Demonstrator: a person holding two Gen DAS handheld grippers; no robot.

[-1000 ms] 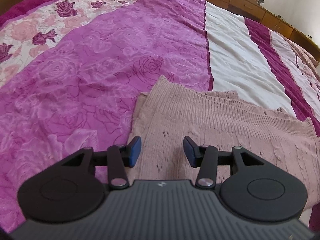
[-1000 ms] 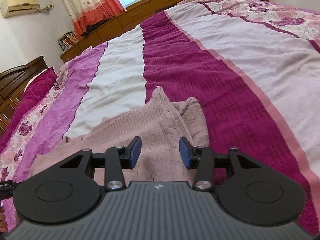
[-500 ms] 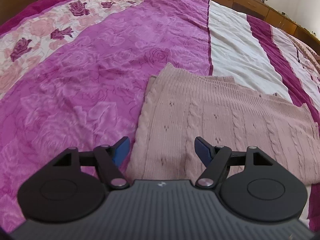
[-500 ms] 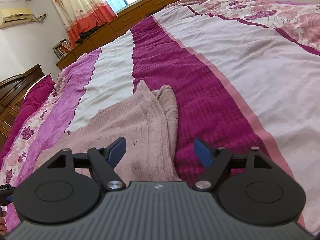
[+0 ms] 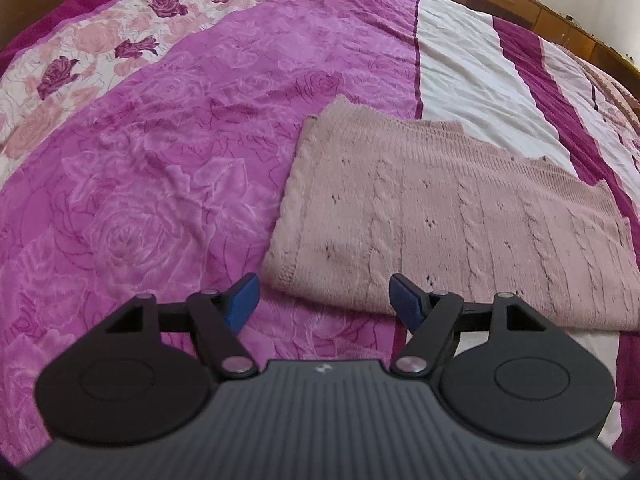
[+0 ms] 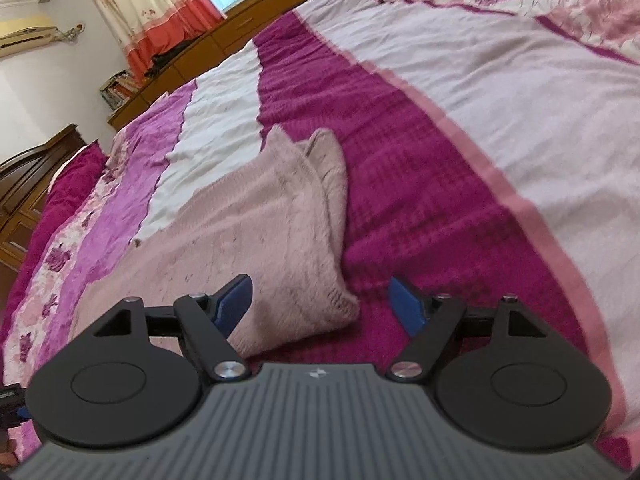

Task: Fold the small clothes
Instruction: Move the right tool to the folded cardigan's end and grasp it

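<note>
Pink knit sweater (image 5: 460, 216), folded flat on striped and floral bedspread (image 5: 160, 160); left gripper (image 5: 324, 300) and right gripper (image 6: 320, 304) over its near corners, jaws just spread wide apart, clamping nothing.

Bedspread (image 5: 160, 200) lies bare on every side of the folded pink knit (image 5: 460, 220) (sole low obstacle); wooden cabinets (image 6: 224, 36) stand far off.

A folded sweater (image 5: 448, 216) lies flat on the bed (image 5: 160, 184). The left gripper (image 5: 324, 300) hangs over its near left corner, the right gripper (image 6: 320, 304) over its near right corner. Cabinets (image 6: 192, 52) stand behind the bed.
</note>
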